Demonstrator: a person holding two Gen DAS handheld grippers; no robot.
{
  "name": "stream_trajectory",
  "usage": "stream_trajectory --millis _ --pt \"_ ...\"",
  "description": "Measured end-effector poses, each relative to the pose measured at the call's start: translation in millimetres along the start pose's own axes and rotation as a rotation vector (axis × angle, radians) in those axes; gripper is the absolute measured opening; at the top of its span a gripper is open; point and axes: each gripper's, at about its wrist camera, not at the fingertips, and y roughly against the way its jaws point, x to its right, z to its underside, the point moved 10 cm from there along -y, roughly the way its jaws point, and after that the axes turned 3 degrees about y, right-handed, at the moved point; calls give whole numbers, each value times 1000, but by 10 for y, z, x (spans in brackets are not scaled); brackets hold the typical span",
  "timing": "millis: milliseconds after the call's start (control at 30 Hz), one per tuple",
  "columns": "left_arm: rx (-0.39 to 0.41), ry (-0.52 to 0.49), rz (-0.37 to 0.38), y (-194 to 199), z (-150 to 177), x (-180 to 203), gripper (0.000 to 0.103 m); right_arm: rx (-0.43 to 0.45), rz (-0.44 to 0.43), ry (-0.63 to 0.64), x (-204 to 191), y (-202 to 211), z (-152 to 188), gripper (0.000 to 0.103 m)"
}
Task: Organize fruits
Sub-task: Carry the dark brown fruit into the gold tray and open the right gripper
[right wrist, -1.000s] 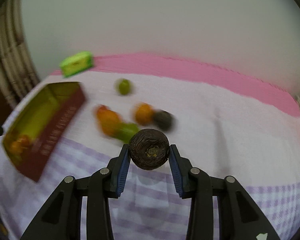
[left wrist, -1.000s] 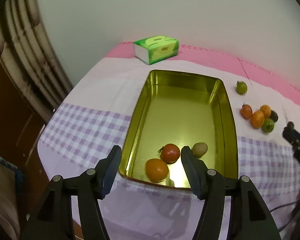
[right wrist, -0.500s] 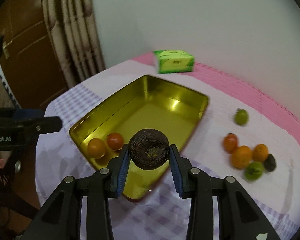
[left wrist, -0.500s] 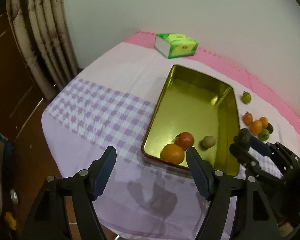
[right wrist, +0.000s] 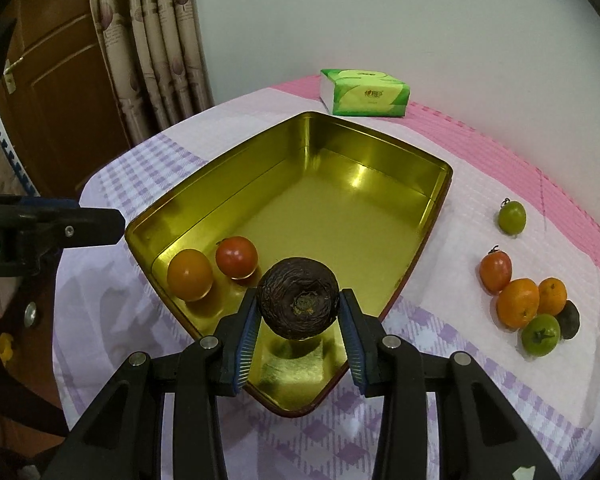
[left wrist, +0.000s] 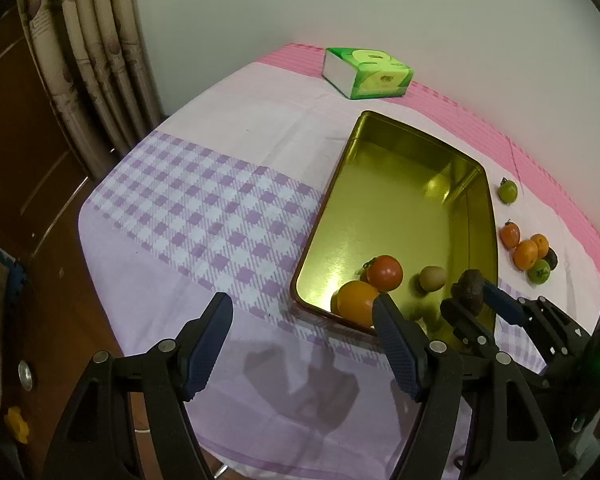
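Note:
A gold metal tin (left wrist: 400, 160) (right wrist: 340, 148) lies on the table and holds an orange (left wrist: 356, 302) (right wrist: 190, 274), a red tomato (left wrist: 385, 272) (right wrist: 236, 256) and a kiwi (left wrist: 432, 278). My right gripper (right wrist: 299, 312) (left wrist: 470, 300) is shut on a dark wrinkled fruit (right wrist: 298, 298) (left wrist: 468, 284) and holds it above the tin's near corner. My left gripper (left wrist: 302, 328) is open and empty, over the tablecloth in front of the tin. Several loose fruits lie right of the tin: a green one (right wrist: 512, 217), a red one (right wrist: 495, 270), two oranges (right wrist: 518, 308), another green one (right wrist: 540, 334).
A green tissue box (left wrist: 366, 74) (right wrist: 364, 98) stands at the back of the table. The table's left edge (left wrist: 84, 216) drops off near curtains (left wrist: 96, 48) and a wooden door (right wrist: 60, 80). A dark fruit (right wrist: 571, 320) lies by the loose fruits.
My right gripper has carried the dark fruit from the loose fruits over to the tin's near corner. My left gripper has drawn back and to the left, away from the tin.

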Motion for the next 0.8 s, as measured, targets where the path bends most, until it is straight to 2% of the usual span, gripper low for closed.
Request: stream_trajectory --millis 333,467,600,800 --pt "0 -9 0 -8 7 22 73 0 -7 12 -60 -1 20 38" --pt "0 -11 -1 -12 12 24 73 7 -9 9 -60 25 6 46" --pt "1 -11 -2 -13 10 27 73 15 -9 1 -45 72 -13 46" --pt "0 -12 -5 -13 6 18 73 59 20 -47 221 300 -6 46"
